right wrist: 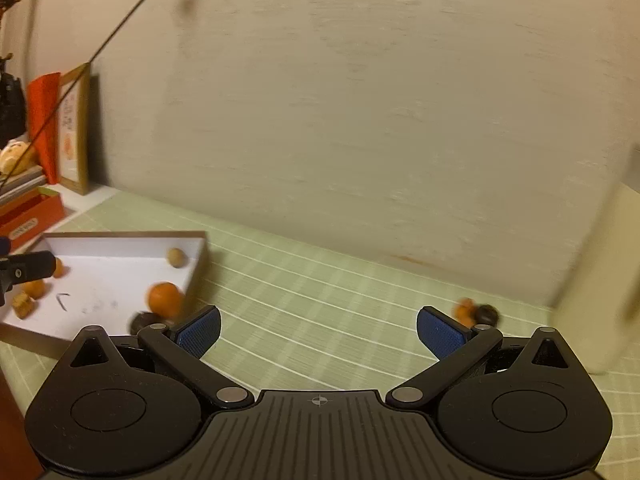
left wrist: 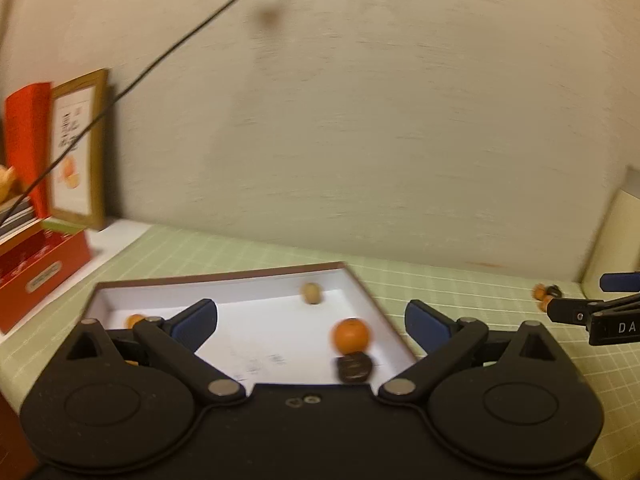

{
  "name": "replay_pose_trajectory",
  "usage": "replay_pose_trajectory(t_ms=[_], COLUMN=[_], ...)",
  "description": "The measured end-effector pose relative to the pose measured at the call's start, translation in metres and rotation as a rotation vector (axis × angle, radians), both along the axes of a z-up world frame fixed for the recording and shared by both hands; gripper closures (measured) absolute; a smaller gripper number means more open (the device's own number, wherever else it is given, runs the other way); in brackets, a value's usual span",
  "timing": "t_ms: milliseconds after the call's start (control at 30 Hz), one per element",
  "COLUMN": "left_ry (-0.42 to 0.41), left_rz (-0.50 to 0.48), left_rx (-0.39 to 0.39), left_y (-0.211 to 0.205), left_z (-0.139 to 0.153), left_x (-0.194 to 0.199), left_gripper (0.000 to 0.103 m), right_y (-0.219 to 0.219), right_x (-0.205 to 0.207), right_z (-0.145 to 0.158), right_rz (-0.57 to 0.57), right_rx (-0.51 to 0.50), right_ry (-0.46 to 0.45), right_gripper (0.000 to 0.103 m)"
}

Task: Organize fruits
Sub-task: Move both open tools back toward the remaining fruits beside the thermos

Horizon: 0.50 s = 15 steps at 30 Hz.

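A shallow white box [left wrist: 256, 292] [right wrist: 120, 242] with brown edges lies on the green checked mat. Inside it are an orange [left wrist: 351, 335] [right wrist: 164, 299], a dark round fruit [left wrist: 354, 367] [right wrist: 140, 322], a tan round one [left wrist: 311, 293] [right wrist: 176, 258] and small orange pieces [left wrist: 135, 320] [right wrist: 34, 288] at its left end. My left gripper [left wrist: 311, 326] hangs open over the box, empty. My right gripper [right wrist: 319, 332] is open over bare mat, empty. A small orange fruit and a dark fruit [right wrist: 476, 313] [left wrist: 546, 294] sit together on the mat near the right wall.
A red box [left wrist: 36, 268] [right wrist: 24, 216], a framed picture [left wrist: 80, 148] [right wrist: 74, 128] and stacked items stand at the far left. A cream container [right wrist: 592, 280] [left wrist: 612, 236] rises at the right. A thin dark cord [left wrist: 160, 60] slants across the beige wall.
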<state>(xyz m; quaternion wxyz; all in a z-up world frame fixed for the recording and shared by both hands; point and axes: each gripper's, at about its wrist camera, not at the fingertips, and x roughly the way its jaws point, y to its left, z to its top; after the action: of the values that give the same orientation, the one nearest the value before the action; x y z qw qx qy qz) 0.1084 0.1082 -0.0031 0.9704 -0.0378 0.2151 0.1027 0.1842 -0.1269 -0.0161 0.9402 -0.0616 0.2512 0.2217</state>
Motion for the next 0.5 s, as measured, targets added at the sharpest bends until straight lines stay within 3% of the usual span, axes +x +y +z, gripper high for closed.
replay_pose_trajectory(t_ms=[500], left_ry=[0.011], left_rz=[-0.131], left_rx=[0.032], left_y=[-0.074], left_z=[-0.004], left_x=[0.026], left_gripper=[0.009], right_y=[-0.091], right_x=[-0.008], right_z=[0.002], right_rz=[-0.131], right_rx=[0.009], right_ry=[0.002], right_gripper=[0.000])
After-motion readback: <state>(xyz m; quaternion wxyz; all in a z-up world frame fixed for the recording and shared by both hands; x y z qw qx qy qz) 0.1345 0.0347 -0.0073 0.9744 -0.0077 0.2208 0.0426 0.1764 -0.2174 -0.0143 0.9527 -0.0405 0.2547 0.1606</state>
